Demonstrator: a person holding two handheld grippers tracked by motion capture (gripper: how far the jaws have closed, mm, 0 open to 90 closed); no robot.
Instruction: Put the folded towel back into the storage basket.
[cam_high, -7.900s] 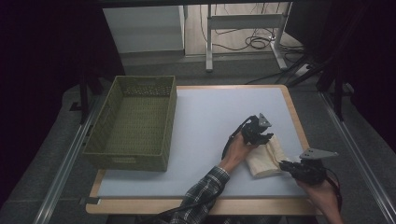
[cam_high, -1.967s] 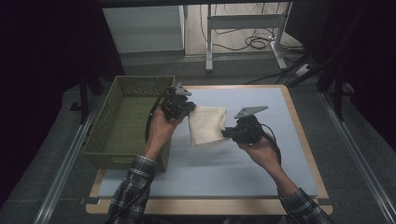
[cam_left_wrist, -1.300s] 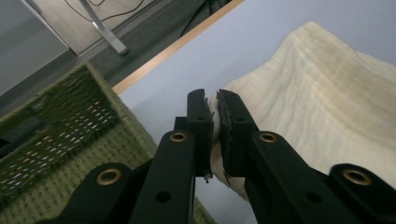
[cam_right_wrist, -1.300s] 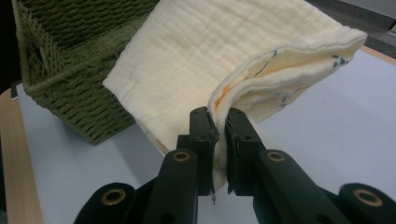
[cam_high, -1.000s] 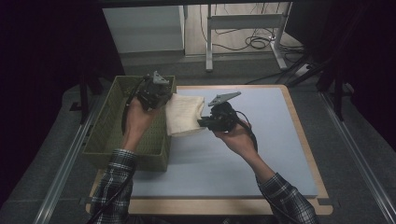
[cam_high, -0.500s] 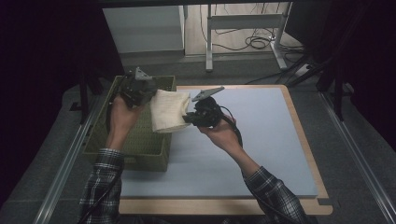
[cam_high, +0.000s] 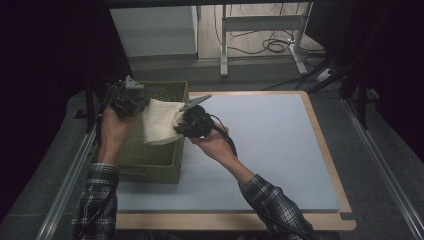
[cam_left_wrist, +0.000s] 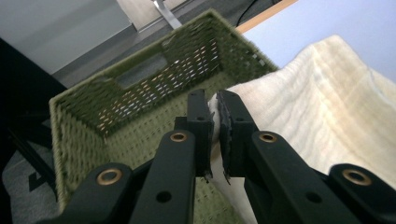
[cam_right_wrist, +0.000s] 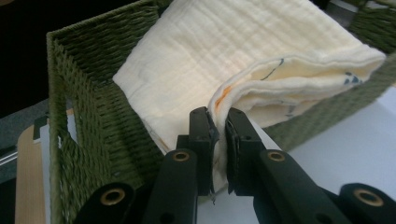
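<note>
A: Where is the cloth (cam_high: 159, 122)?
B: Up over the basket (cam_high: 150, 155), hanging between both grippers.
A: Are they holding it?
B: Yes. The left gripper (cam_left_wrist: 215, 123) pinches one edge tight, the right gripper (cam_right_wrist: 218, 140) pinches another.

No legible text, labels, brands or nos. in any view. Folded cream cloth (cam_right_wrist: 243, 60) shows small dark and orange printed marks near its edge, too small to read as letters.
</note>
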